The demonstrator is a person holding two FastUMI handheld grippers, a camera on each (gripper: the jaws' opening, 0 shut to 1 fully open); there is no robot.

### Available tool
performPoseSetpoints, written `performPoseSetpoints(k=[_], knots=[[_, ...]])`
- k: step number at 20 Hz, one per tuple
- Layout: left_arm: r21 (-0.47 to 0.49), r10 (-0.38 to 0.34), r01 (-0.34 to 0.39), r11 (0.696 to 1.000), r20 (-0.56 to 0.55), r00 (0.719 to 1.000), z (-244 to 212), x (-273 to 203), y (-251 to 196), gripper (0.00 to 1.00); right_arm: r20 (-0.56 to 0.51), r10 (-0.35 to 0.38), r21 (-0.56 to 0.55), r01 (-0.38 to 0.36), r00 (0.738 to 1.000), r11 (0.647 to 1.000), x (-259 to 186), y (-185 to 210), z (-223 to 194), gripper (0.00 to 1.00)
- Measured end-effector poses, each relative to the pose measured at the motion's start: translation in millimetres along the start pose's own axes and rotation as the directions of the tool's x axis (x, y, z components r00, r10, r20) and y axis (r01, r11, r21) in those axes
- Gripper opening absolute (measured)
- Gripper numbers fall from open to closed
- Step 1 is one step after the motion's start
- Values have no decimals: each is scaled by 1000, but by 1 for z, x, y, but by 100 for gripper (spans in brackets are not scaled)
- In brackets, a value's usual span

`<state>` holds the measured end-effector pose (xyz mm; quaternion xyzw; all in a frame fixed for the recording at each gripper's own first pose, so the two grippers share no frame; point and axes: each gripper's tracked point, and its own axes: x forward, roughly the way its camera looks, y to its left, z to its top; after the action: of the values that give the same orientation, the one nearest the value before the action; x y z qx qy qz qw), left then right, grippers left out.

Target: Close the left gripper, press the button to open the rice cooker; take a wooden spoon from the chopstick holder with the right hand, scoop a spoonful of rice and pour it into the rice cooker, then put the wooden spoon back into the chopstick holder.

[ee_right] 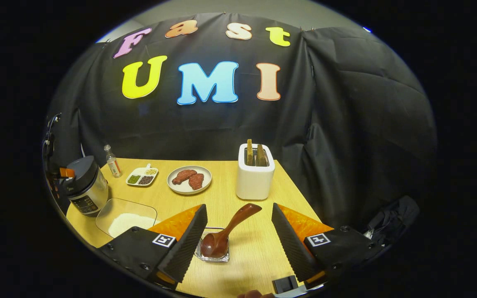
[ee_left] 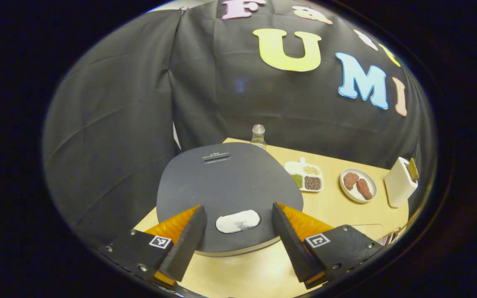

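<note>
In the left gripper view the rice cooker's grey lid lies right below me, closed, with its white button near the front rim. My left gripper hovers over that button, open, one finger on each side of it. In the right gripper view the brown wooden spoon rests with its bowl in a small clear holder, handle slanting up and right. My right gripper is open around the spoon without touching it. A clear dish of white rice sits at the left, by the rice cooker.
A white toaster with bread stands behind the spoon. A plate of meat, a divided dish of grains and a small bottle line the back of the wooden table. Black cloth walls close in behind and on both sides.
</note>
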<state>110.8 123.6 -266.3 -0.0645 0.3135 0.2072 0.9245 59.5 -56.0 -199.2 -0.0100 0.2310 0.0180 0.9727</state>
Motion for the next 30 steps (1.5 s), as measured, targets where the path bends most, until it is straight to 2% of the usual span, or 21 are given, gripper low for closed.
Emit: performPoseSetpoints(k=[2, 6, 9, 12, 18, 22, 26, 28, 30], knots=[[11, 0, 0, 1000, -14, 1000, -9, 3, -1, 100, -6, 7, -5, -7, 1000, 1000, 0, -1, -3, 99], [21, 3, -4, 1000, 37, 999, -3, 0, -1, 100, -13, 32, -14, -32, 999, 999, -1, 1, -9, 99], [72, -16, 13, 997, 42, 999, -2, -9, -6, 100, 0, 47, -11, -47, 999, 999, 2, -1, -5, 99], [159, 20, -40, 986, 127, 992, 15, -50, -5, 96, 48, 67, -7, -66, 997, 998, 4, -6, 11, 99], [208, -69, 2, 978, 312, 947, 52, -189, -54, 96, 162, 74, -106, -57, 984, 993, -1, -24, 51, 99], [131, -120, 72, 989, 403, 908, 78, -277, -75, 97, 190, 92, -119, -70, 978, 990, -31, -34, 75, 97], [160, -182, 117, 980, 492, 851, 105, -335, -74, 96, 261, 42, -62, -26, 964, 998, -81, -46, 100, 98], [158, -226, 169, 973, 491, 842, 105, -348, -76, 97, 291, -19, -33, 30, 957, 999, -107, -57, 106, 98], [166, -250, 191, 967, 501, 828, 106, -354, -68, 97, 305, -66, 10, 67, 950, 998, -135, -61, 104, 99]])
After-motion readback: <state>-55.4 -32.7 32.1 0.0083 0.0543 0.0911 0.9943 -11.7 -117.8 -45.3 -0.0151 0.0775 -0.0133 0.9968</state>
